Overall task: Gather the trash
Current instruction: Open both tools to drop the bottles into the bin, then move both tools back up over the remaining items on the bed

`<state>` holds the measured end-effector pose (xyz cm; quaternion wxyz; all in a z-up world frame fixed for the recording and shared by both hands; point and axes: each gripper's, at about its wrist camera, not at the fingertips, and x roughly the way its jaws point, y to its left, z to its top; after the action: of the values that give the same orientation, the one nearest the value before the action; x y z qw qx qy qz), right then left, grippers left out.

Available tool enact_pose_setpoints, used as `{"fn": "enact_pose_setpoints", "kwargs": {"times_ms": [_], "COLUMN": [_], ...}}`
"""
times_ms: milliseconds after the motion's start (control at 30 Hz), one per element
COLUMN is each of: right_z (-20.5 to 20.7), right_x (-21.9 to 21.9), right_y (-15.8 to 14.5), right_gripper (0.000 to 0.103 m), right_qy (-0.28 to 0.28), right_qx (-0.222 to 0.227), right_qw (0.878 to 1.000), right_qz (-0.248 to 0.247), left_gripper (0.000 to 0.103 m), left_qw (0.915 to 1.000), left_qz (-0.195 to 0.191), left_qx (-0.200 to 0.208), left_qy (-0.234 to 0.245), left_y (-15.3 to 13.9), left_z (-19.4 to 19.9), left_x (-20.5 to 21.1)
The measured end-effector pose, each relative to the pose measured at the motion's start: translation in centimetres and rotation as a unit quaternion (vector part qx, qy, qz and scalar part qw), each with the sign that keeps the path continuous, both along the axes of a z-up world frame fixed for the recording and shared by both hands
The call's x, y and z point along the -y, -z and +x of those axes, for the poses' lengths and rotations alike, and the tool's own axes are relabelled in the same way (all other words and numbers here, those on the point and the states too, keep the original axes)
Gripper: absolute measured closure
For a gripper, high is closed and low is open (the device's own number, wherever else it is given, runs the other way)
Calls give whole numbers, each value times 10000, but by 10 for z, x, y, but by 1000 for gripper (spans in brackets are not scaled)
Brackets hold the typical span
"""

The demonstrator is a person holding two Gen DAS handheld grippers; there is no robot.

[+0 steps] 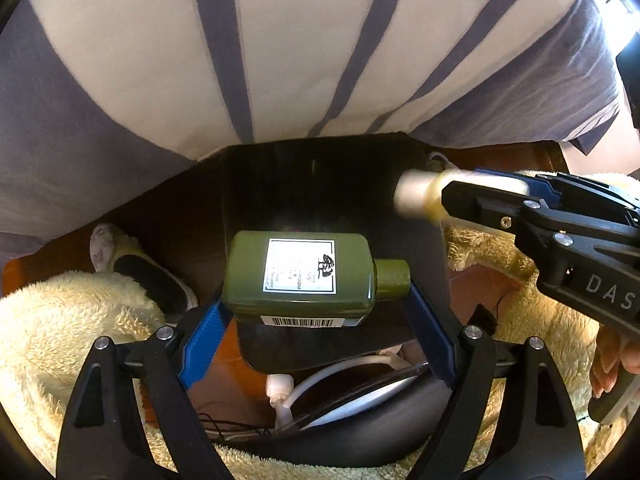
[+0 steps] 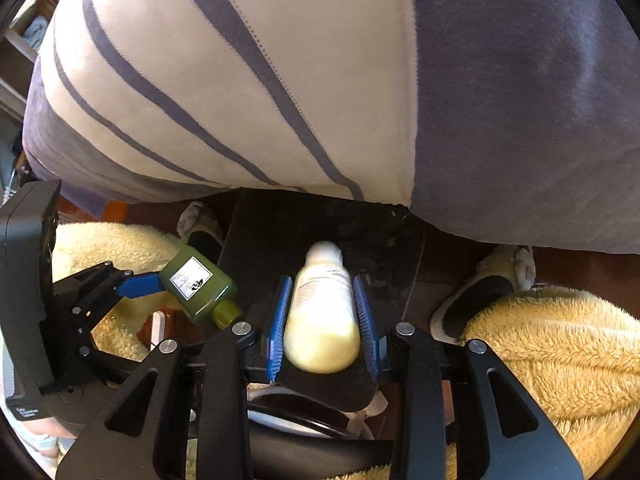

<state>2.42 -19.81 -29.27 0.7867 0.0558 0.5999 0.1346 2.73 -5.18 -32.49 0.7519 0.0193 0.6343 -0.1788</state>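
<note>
My left gripper [image 1: 316, 300] is shut on a green bottle [image 1: 304, 272] with a white label, held sideways, cap to the right, above a black bin [image 1: 320, 184]. It also shows in the right wrist view [image 2: 200, 288], at the left. My right gripper [image 2: 324, 320] is shut on a pale yellow bottle [image 2: 322, 308] with a white cap, pointing away over the same black bin [image 2: 380, 240]. In the left wrist view the right gripper [image 1: 460, 196] comes in from the right with the yellow bottle [image 1: 420, 196].
A person's striped white and grey top [image 1: 240, 60] fills the upper half of both views. Their legs in fluffy yellow fabric [image 2: 560, 340] and slippers [image 2: 480, 292] flank the bin. A dark wood floor [image 1: 500, 156] lies behind. White cables [image 1: 320, 388] lie below the grippers.
</note>
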Motion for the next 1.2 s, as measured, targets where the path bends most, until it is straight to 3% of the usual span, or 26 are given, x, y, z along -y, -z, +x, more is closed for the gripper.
{"fn": "enact_pose_setpoints", "kwargs": {"times_ms": [167, 500, 833, 1200], "right_z": [4, 1, -9, 0], "right_x": [4, 19, 26, 46], "right_y": [-1, -27, -70, -168], "right_gripper": [50, 21, 9, 4], "right_qy": [122, 378, 438, 643], "right_qx": [67, 433, 962, 2237], "right_qw": [9999, 9982, 9938, 9707], "right_qz": [-39, -192, -345, -601], "left_gripper": [9, 8, 8, 8], "left_qw": [9999, 9990, 9931, 9775], "left_qz": [2, 147, 128, 140], "left_qx": [40, 405, 1148, 2054], "left_qy": [-98, -125, -181, -467], "left_y": [-2, -25, -84, -157], "left_z": [2, 0, -4, 10], "left_x": [-4, -7, -15, -41]}}
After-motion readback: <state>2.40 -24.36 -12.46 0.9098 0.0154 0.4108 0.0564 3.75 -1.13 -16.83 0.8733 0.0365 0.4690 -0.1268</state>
